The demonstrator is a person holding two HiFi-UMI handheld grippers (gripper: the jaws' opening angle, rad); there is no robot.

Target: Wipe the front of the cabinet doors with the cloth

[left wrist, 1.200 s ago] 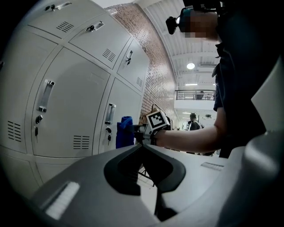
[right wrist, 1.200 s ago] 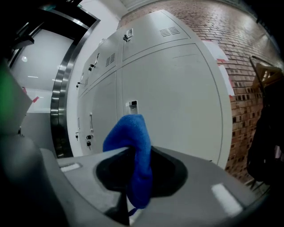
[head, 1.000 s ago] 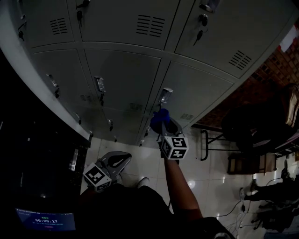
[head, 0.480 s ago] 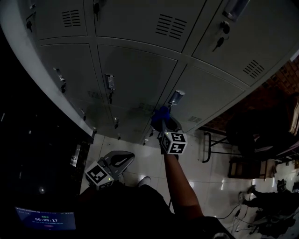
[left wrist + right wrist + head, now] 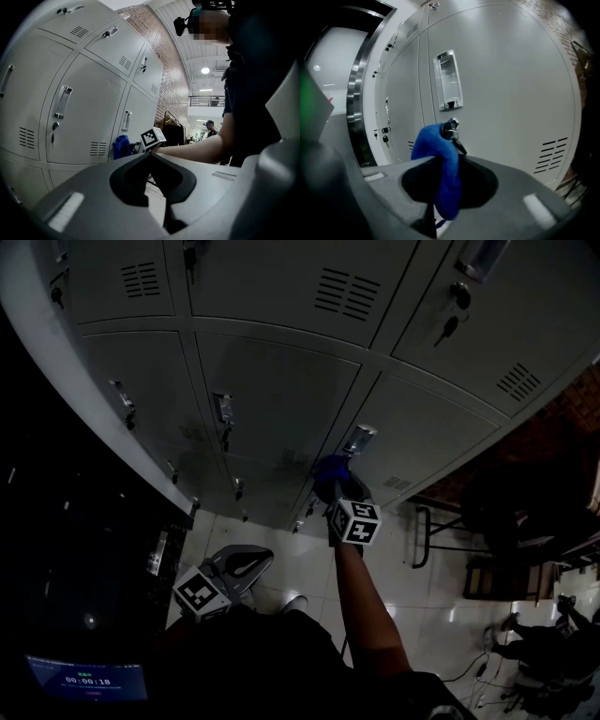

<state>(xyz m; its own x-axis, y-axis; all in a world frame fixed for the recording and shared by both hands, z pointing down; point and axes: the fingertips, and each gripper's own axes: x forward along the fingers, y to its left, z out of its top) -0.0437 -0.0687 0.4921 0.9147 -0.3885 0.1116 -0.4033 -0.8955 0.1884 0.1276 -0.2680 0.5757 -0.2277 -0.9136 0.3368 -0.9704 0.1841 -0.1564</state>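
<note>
Fabric this limp should be light and snag-prone, I judge. My right gripper [image 5: 431,212] is clamped on the soft blue cloth [image 5: 439,161], bunched mid-fold. Just beyond my fingertips it meets the key [image 5: 453,130] in the grey metal cabinet door [image 5: 511,93]. My left gripper [image 5: 165,199] is closed on nothing.

Cloth [image 5: 437,159] before lock [image 5: 451,125], below door handle [image 5: 449,80].

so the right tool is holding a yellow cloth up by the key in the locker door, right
Not yellow: the cloth is blue. The right gripper view shows the right tool shut on it, up by the key in the locker door.
</note>
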